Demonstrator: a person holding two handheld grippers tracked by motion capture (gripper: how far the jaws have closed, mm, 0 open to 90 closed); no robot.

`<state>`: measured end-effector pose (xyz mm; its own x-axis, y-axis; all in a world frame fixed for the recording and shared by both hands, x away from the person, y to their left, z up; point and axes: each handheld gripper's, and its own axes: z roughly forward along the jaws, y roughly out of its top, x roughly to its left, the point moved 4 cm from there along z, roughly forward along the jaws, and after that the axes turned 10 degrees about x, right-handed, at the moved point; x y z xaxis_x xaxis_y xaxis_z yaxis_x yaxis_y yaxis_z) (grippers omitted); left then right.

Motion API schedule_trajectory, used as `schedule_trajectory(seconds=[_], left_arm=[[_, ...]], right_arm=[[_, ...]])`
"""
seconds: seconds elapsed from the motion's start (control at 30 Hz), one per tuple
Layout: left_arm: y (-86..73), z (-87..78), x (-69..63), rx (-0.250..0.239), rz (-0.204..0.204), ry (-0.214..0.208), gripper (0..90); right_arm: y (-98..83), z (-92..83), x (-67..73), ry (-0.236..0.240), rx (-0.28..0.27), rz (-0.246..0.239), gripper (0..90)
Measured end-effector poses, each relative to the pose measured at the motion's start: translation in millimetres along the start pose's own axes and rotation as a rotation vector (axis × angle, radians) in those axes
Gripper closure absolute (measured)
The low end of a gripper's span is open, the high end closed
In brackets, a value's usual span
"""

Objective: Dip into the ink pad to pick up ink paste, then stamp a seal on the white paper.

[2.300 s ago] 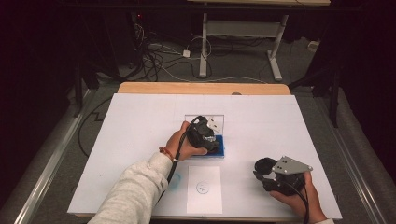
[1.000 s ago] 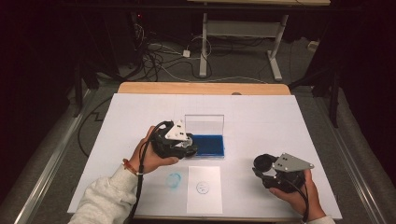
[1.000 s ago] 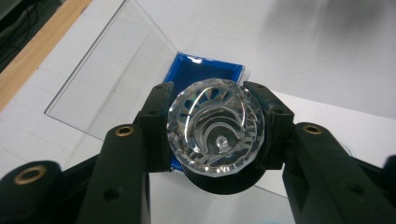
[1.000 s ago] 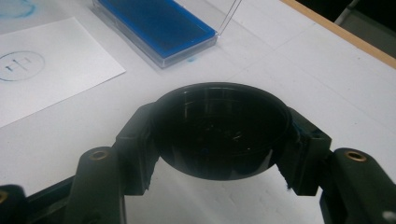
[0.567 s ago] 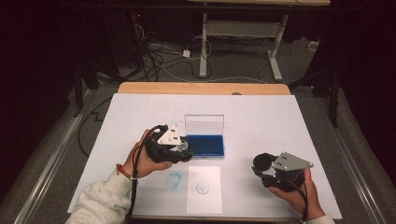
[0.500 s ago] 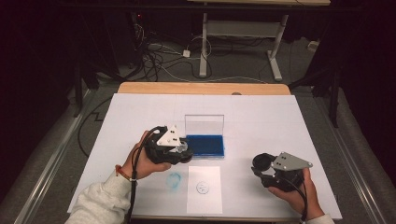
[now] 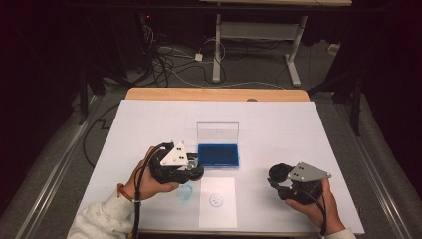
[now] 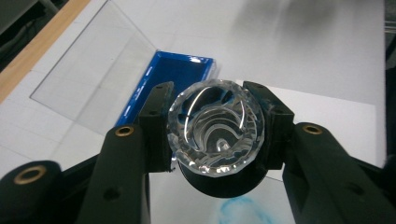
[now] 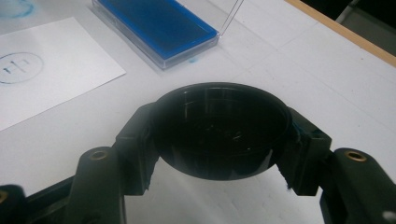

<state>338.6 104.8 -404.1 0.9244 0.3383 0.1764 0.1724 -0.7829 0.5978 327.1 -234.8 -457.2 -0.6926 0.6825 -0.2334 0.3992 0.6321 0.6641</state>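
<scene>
The table (image 7: 308, 129) itself had not changed; what had changed was the place of my left tongs (image 7: 195, 168). A couple of seconds earlier they had been down on the ink pad (image 7: 218, 155). Since then they had come off it and drawn back to just left of the pad, on its near side. They stayed closed on the round stamp (image 8: 216, 126), one jaw on each flank of it, its clear faceted end facing the camera. I judged the inking done and the print on the paper (image 7: 217, 219) as the step left. That sheet lay just on the near side of the pad and already carried one blue ring (image 7: 215, 200).

My right tongs (image 7: 278, 175) had kept still, well to the right of the pad and nearer me, gripping the black cap (image 9: 219, 128).

For room, the table was bare and wide to the left, right and far side of the pad. The tight spots were closer in. The pad's clear lid (image 7: 217, 132) stood upright along its far edge, and the near edge of the paper ran close to the table's front edge. A blue smudge (image 7: 185, 193) sat just left of the paper, nearly under the stamp, so I would have to carry it rightward to reach clean sheet.
</scene>
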Motion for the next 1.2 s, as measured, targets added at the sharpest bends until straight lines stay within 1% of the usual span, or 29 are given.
schedule_trajectory(seconds=[0.07, 0.13, 0.2, 0.23, 0.37, 0.43, 0.5, 0.53, 0.6, 0.67, 0.73, 0.8, 0.83, 0.87, 0.93, 0.97, 1.0, 1.03, 1.1, 1.2], left_arm=[[-1.2, -1.4, -2.8, 0.007, 0.008, 0.005, 54.8], [-2.1, -2.5, -5.2, 0.004, 0.007, -0.002, 54.8], [-2.3, -3.1, -7.5, 0.01, 0.017, -0.01, 54.8], [-2.1, -3.2, -8.4, 0.007, 0.012, -0.01, 54.8], [-1.0, -2.5, -10.9, 0.007, 0.017, -0.018, 54.8], [-0.9, -1.1, -12.1, 0.014, 0.02, -0.011, 54.8], [-0.5, 0.0, -13.8, 0.018, 0.025, -0.02, 54.8], [0.1, 0.2, -14.5, 0.015, 0.025, -0.019, 54.8], [1.9, -0.1, -16.1, 0.008, 0.026, -0.03, 54.8], [3.5, 0.1, -17.7, 0.0, 0.029, -0.036, 54.8], [4.6, 1.7, -19.7, 0.004, 0.034, -0.045, 54.8], [5.5, 3.8, -22.6, 0.007, 0.042, -0.051, 54.8], [6.3, 5.0, -24.1, 0.003, 0.037, -0.056, 54.8], [7.3, 6.2, -25.4, 0.004, 0.04, -0.056, 54.8], [9.6, 10.2, -28.6, 0.006, 0.048, -0.073, 54.8], [11.2, 12.4, -30.4, 0.013, 0.055, -0.074, 54.8], [12.8, 14.5, -32.2, 0.016, 0.065, -0.076, 54.8], [14.4, 17.0, -34.0, 0.015, 0.071, -0.088, 54.8], [16.0, 23.6, -38.8, 0.037, 0.101, -0.108, 54.8], [17.0, 34.4, -44.3, 0.057, 0.111, -0.131, 54.8]], right_arm=[[0.1, -1.1, 0.5, 0.003, -0.002, 0.002, 39.0], [-0.3, -1.4, 0.7, 0.003, -0.002, 0.003, 39.0], [-1.0, -1.2, 1.1, 0.003, 0.001, 0.003, 39.0], [-1.1, -1.2, 1.3, 0.003, 0.002, 0.002, 39.0], [-0.8, -0.8, 2.2, 0.008, 0.002, 0.003, 39.0], [-1.3, -0.4, 2.0, 0.005, 0.006, -0.003, 39.0], [-1.0, -0.5, 2.2, 0.006, 0.005, -0.005, 39.0], [-0.4, -0.7, 2.7, 0.007, 0.005, -0.004, 39.0], [0.1, -1.0, 3.6, 0.011, 0.0, -0.006, 39.0], [-1.4, 0.1, 3.9, 0.013, 0.008, -0.009, 39.0], [-2.9, 1.0, 2.3, 0.011, 0.011, -0.003, 39.0], [-3.2, 0.5, 1.7, 0.008, 0.012, -0.002, 39.0], [-3.0, 0.1, 1.7, 0.008, 0.009, -0.005, 39.0], [-2.7, -0.2, 2.2, 0.008, 0.009, -0.005, 39.0], [-2.0, -0.1, 2.6, 0.006, 0.009, -0.007, 39.0], [-2.1, 0.0, 3.4, 0.009, 0.007, -0.003, 39.0], [-3.0, 0.5, 4.4, 0.01, 0.012, -0.009, 39.0], [-4.2, 1.3, 4.9, 0.009, 0.018, -0.018, 39.0], [-6.0, 1.9, 4.9, 0.016, 0.023, -0.009, 39.0], [-5.2, 1.4, 6.1, 0.016, 0.022, -0.009, 39.0]])
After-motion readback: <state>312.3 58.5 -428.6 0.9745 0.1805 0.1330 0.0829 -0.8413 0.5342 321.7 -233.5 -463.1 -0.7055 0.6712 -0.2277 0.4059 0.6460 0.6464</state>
